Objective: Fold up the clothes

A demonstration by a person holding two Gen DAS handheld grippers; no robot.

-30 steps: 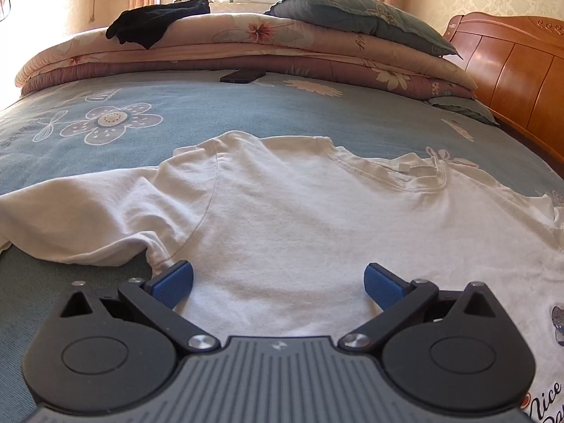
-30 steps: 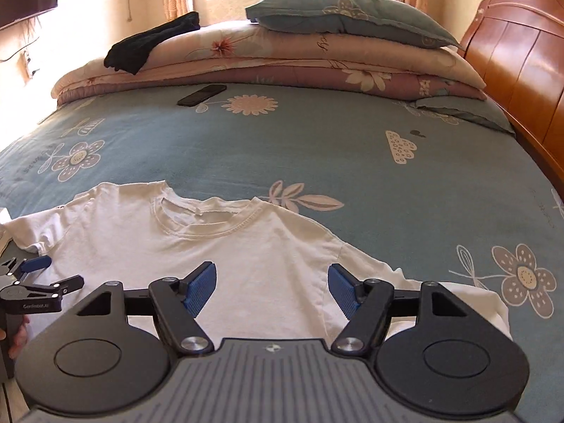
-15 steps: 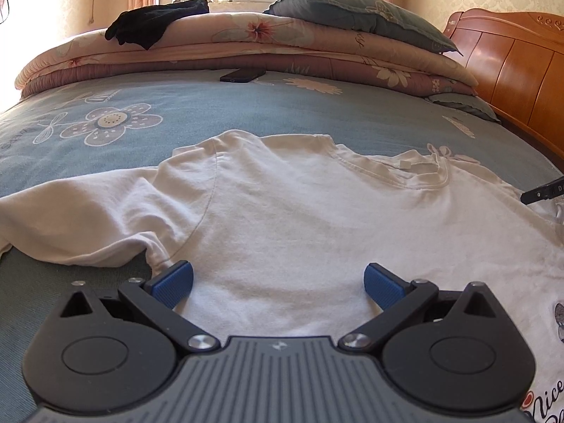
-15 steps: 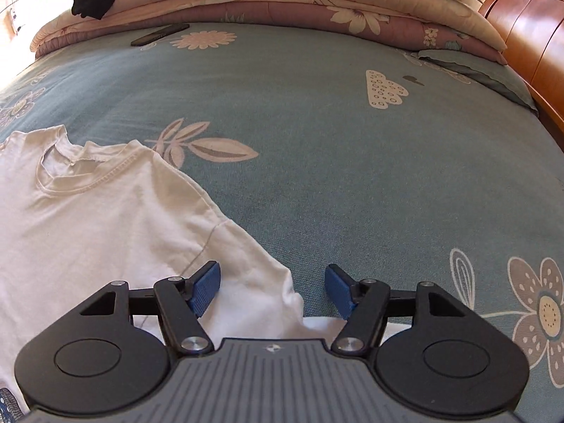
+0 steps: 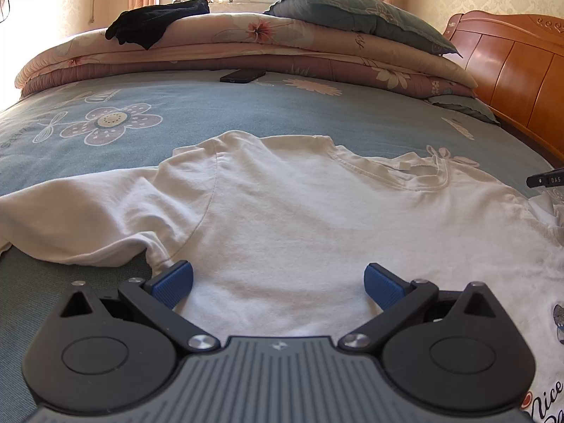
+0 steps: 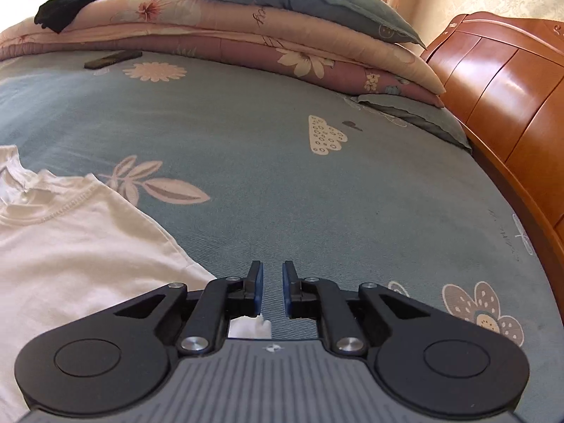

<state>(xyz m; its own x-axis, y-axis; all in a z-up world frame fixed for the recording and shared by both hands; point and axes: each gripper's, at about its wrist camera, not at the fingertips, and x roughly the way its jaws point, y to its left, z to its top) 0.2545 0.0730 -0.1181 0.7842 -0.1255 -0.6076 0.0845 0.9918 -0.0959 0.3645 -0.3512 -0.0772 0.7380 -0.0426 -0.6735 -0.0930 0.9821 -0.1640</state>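
On the blue floral bedspread (image 5: 246,112), a white T-shirt (image 5: 317,218) lies spread flat.
Its left sleeve runs off frame; the left gripper (image 5: 278,278) gapes wide over the shirt's body. At its right sleeve the right gripper (image 6: 272,287) is closing, gap narrow, white cloth low between the jaws, grip unclear.

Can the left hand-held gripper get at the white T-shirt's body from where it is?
Probably yes. The left hand-held gripper is open right over the white T-shirt, which lies flat on the bedsheet, and nothing lies between them.
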